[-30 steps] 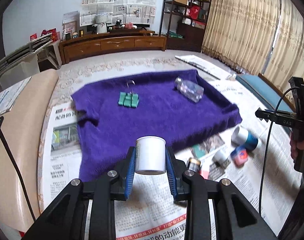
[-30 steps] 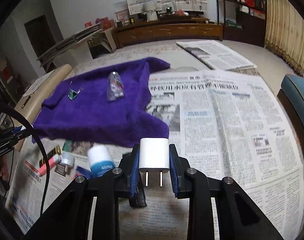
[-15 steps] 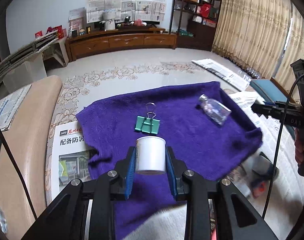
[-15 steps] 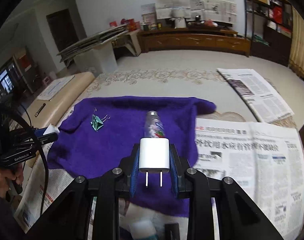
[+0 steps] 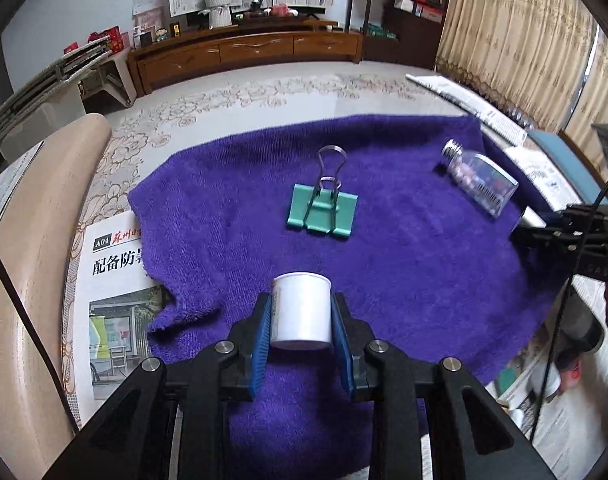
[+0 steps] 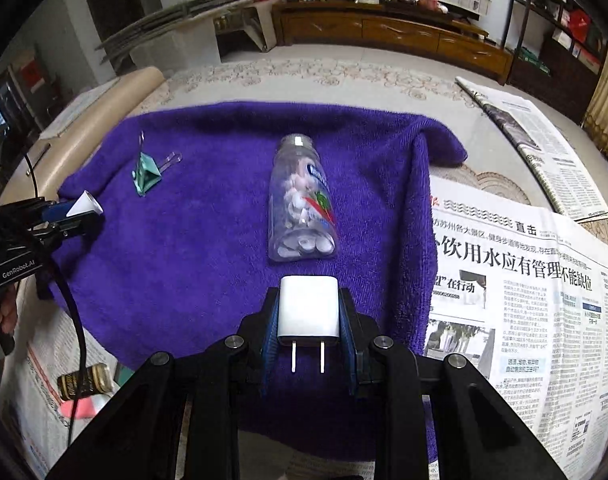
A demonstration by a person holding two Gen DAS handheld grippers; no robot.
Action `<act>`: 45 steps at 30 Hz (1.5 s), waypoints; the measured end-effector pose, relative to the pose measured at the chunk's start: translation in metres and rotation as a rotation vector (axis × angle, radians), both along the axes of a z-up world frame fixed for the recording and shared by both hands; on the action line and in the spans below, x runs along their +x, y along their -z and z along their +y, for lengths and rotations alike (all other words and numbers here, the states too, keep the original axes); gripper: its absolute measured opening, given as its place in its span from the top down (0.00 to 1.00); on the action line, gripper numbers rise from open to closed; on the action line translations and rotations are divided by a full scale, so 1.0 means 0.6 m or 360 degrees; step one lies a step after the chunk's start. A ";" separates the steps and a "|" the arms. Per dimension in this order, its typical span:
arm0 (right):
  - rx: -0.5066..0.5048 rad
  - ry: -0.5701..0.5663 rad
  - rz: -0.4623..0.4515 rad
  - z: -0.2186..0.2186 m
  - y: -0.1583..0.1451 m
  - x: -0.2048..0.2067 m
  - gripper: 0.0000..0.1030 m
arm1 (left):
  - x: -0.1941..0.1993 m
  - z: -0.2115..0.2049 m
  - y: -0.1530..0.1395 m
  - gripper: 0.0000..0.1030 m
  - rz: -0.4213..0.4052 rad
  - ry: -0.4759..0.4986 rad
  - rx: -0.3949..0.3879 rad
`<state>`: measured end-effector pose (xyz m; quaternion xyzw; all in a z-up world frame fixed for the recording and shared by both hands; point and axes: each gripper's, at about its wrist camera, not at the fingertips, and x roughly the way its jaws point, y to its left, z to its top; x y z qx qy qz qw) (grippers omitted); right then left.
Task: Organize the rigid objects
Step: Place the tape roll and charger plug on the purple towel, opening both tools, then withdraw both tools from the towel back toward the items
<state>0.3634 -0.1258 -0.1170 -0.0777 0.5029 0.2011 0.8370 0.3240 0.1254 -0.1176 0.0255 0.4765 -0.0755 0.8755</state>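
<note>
Purple towel [image 5: 403,248] now under both hand-held grippers (clamping white cup [image 5: 301,307], white charger [image 6: 308,312]).

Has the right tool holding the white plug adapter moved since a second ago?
Yes. The right tool has carried the white plug adapter leftward off the newspaper, over the purple towel.

The deep purple terry cloth towel [image 5: 403,264] looks soft, matt and nubbly. On it lie a teal painted-metal binder clip [image 5: 321,212] with shiny bare wire handles, and a clear glossy plastic bottle [image 6: 302,204] with a ribbed silvery neck. The left tool [image 5: 302,320], matt black with ridged blue pads, grips a smooth white plastic cup [image 5: 302,308]. The right tool [image 6: 308,320] grips a smooth, satin white plastic charger plug [image 6: 308,312] with bright metal prongs. Printed newspaper sheets [image 6: 523,280] are thin, matt paper.
</note>
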 end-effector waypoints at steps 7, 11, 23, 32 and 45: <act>-0.0021 -0.0027 -0.0029 0.001 0.005 -0.002 0.74 | 0.001 -0.006 0.001 0.73 0.0023 0.0044 0.0048; -0.0028 -0.0053 -0.0034 0.002 0.004 -0.002 0.74 | 0.003 -0.012 0.001 0.72 0.0033 0.0065 0.0084; 0.0061 -0.0068 -0.0119 -0.021 -0.043 -0.039 0.51 | -0.041 -0.009 -0.044 0.21 -0.0099 -0.0007 0.0005; 0.0106 0.0057 -0.0248 -0.083 -0.111 -0.138 0.00 | -0.170 -0.026 -0.105 0.00 -0.0280 -0.0064 -0.0265; 0.0272 0.0296 -0.0211 -0.181 -0.084 -0.219 0.00 | -0.212 -0.084 -0.044 0.00 -0.0071 0.0048 -0.0167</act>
